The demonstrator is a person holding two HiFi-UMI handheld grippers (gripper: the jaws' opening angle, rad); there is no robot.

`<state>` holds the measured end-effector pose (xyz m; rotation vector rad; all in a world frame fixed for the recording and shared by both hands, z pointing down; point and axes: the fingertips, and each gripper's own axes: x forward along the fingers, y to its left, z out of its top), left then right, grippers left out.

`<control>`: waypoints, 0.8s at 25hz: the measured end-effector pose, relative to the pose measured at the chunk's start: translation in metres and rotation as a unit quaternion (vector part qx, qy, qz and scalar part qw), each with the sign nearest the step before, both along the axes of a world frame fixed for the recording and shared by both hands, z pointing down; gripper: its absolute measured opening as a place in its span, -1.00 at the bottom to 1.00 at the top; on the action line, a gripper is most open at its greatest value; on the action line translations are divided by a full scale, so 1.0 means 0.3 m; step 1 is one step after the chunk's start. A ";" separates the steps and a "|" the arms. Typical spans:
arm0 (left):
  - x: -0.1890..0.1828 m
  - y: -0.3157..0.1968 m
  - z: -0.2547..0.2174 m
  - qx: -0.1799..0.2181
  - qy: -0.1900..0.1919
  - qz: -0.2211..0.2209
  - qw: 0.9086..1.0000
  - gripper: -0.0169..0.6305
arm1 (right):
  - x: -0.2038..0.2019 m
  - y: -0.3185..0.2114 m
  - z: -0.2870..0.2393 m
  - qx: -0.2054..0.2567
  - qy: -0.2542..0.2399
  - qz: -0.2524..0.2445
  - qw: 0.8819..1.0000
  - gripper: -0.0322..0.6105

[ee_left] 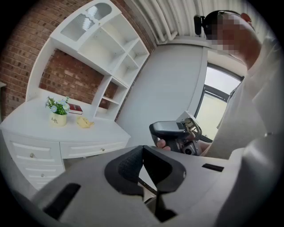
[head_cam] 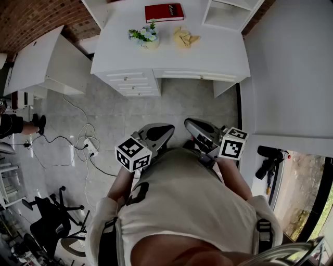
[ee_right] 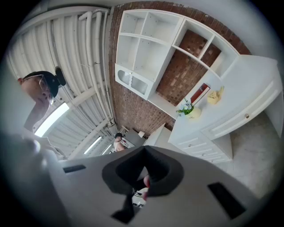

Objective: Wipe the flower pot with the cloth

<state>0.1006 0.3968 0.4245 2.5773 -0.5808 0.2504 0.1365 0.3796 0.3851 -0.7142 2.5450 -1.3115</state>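
Our pale shirt (head_cam: 182,208) fills the bottom of the head view, and just ahead of it we hold the left gripper (head_cam: 165,130) and the right gripper (head_cam: 191,124) side by side, close to the body, with their tips angled toward each other and toward the white desk (head_cam: 218,52). Forearms run back under the marker cubes to our sides. Each gripper's own view shows the black pads pressed together with nothing between them: the left gripper (ee_left: 143,162) is clenched and empty, and so is the right gripper (ee_right: 143,168).

We see the flower pot (head_cam: 148,42) well apart from both grippers, across a stretch of grey floor (head_cam: 197,104), standing on the desk top. It sits upright, its long axis vertical, the plant pointing straight up. The flower pot (ee_left: 58,119) is cream-coloured with a small dark print on its side, and carries green leaves with pale blue and white blooms. The yellow cloth (head_cam: 185,37) lies crumpled just beside it, not touching, and a red book (head_cam: 164,11) lies flat behind the two.
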 end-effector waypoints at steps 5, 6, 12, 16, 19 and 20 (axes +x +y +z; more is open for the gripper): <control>0.140 0.008 -0.003 0.001 -0.008 -0.017 1.000 -0.89 | 0.130 -0.003 -0.013 0.008 -0.011 -0.007 1.000 -0.88; 0.171 0.015 0.000 0.001 -0.011 -0.017 1.000 -0.89 | 0.156 -0.001 -0.014 0.009 -0.013 -0.007 1.000 -0.88; 0.329 0.047 0.009 0.002 -0.037 0.006 0.999 -0.89 | 0.294 0.013 0.004 -0.010 -0.019 -0.002 1.000 -0.88; 0.366 0.034 0.011 0.011 -0.058 0.017 0.998 -0.89 | 0.306 -0.010 0.062 -0.062 -0.034 -0.026 0.997 -0.88; 0.397 0.010 0.026 0.011 -0.061 0.013 0.998 -0.89 | 0.315 -0.035 0.123 -0.103 -0.024 -0.051 0.993 -0.88; 0.415 0.005 0.034 0.008 -0.060 0.017 0.998 -0.89 | 0.326 -0.042 0.134 -0.105 -0.017 -0.053 0.993 -0.88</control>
